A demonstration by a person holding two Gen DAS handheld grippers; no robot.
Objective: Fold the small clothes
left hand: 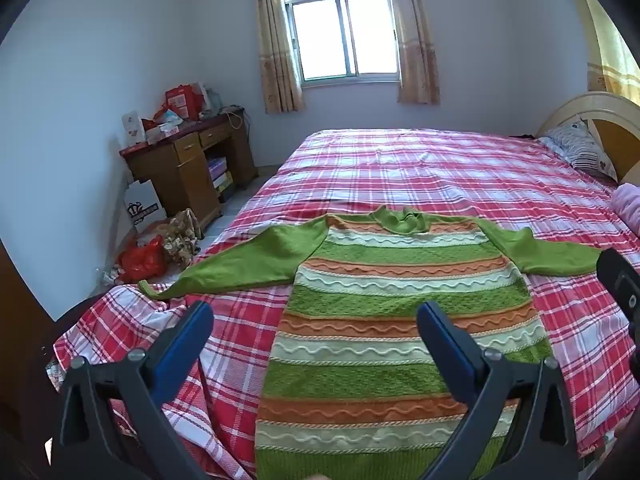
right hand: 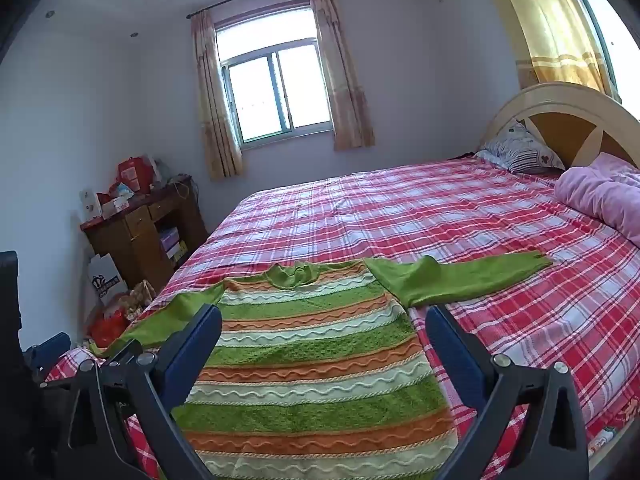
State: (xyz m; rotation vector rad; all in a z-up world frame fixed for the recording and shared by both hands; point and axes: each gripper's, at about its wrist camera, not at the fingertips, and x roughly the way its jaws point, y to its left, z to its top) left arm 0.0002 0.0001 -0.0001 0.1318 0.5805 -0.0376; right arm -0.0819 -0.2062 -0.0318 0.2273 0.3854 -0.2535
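Observation:
A small knit sweater [left hand: 384, 320] with green, orange and cream stripes lies flat on the bed, collar away from me, both green sleeves spread sideways. It also shows in the right wrist view [right hand: 316, 360]. My left gripper [left hand: 316, 316] is open and empty, held above the sweater's lower left part. My right gripper [right hand: 324, 320] is open and empty, held above the sweater's lower right part. The left sleeve [left hand: 240, 264] reaches the bed's left edge. The right sleeve [right hand: 460, 280] lies out on the sheet.
The bed has a red plaid sheet [left hand: 420, 168]. A pink blanket [right hand: 600, 196] and a pillow [right hand: 520, 152] lie by the headboard on the right. A wooden desk [left hand: 188, 168] with clutter and bags on the floor [left hand: 144, 256] stand left of the bed.

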